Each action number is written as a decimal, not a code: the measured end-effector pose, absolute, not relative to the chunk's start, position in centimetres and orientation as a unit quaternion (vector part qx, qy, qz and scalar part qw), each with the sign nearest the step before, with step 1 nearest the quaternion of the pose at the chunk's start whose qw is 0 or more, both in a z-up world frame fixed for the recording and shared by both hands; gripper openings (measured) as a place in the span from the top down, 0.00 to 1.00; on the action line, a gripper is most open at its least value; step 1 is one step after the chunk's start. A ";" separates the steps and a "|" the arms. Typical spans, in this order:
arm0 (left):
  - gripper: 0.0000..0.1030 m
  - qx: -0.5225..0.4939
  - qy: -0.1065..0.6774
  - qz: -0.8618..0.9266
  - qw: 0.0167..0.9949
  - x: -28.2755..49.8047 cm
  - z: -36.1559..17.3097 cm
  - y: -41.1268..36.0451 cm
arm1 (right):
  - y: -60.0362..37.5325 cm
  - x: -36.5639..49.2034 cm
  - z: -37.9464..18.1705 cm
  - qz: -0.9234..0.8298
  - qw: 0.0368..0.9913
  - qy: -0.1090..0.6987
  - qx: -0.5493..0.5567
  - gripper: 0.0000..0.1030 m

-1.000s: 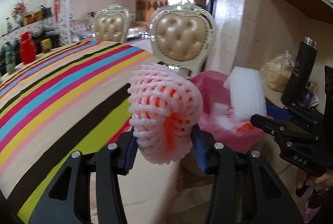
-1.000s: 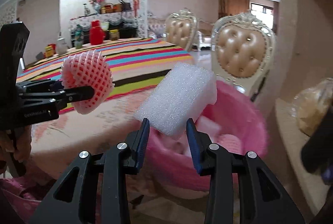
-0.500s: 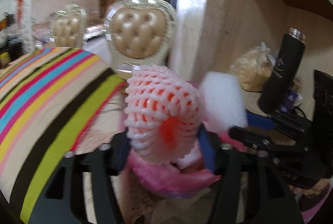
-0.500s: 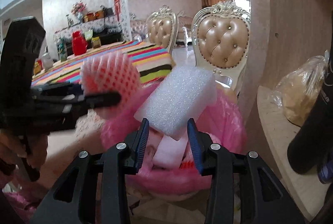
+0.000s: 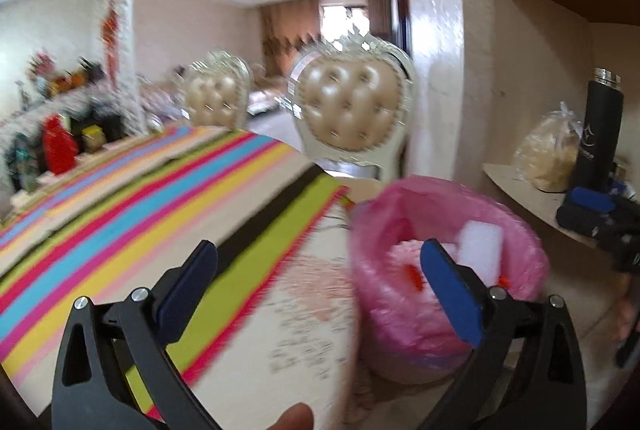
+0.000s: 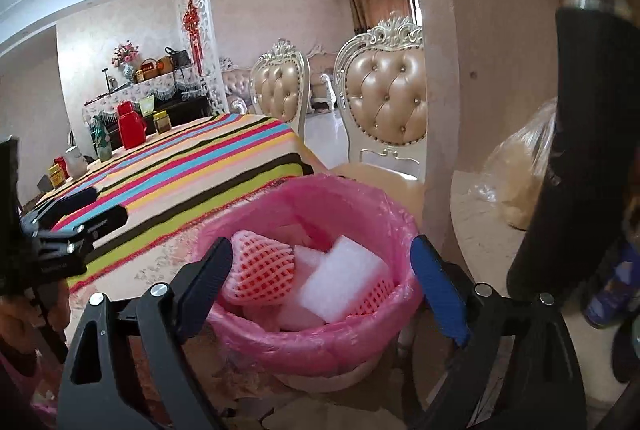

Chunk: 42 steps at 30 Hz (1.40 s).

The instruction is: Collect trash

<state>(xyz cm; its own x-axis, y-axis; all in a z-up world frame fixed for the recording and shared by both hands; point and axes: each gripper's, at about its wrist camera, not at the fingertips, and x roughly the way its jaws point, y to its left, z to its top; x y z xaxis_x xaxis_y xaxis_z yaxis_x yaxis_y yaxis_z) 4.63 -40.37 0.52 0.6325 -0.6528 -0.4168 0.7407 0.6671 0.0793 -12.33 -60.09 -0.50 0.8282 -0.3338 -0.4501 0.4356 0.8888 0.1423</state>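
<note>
Left gripper (image 5: 316, 284): jaws had just been opening and stood wide apart, nothing between the pads; striped cloth and bin rim showed through the gap. Left-wrist view was motion-blurred.
Right gripper (image 6: 322, 272): jaws had just been opening and stood spread wide, empty, pointed down over the bin mouth.
Left gripper as seen from right wrist (image 6: 76, 230): at the left edge of that view, over the table corner, apart from the bin.
Right gripper as seen from left wrist (image 5: 596, 218): dark body with a blue pad at the right edge, beside the bin.
Pink foam net (image 6: 262, 272): lay inside the bin, on its left side, open mesh facing up. In the blurred left-wrist view only a pink patch with red showed there.
White foam block (image 6: 340, 286): lay inside the bin, tilted, just right of the net and touching it; visible in left-wrist view too (image 5: 480, 252).
Other contents: more white foam and a second bit of red-and-pink mesh under the block; could not tell how many pieces.
Bin with pink liner (image 6: 320, 342): stood on the floor just beside the table corner; liner folded over the rim.
Table with striped cloth (image 6: 192, 166): left of the bin.
Padded chair (image 6: 386, 102): behind the bin.
Black flask (image 5: 600, 134): upright on the low shelf, right of the bin, beside a clear bag (image 5: 550, 154).
</note>
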 end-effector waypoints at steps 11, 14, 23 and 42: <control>0.04 0.094 0.178 -0.415 0.887 1.6 0.4 -35.9 | -56.9 -11.3 0.2 -0.248 0.935 0.235 0.093 0.17; 0.04 0.093 0.178 -0.414 0.888 1.3 0.2 -35.4 | -56.0 -11.0 -0.9 -0.252 0.930 0.250 0.096 0.17; 0.04 0.091 0.187 -0.406 0.890 1.4 0.0 -34.1 | -54.0 -10.3 -2.1 -0.250 0.924 0.272 0.097 0.17; 0.04 0.107 0.209 -0.423 0.875 1.3 -2.1 -34.6 | -53.3 -12.0 -3.0 -0.284 0.913 0.274 0.099 0.17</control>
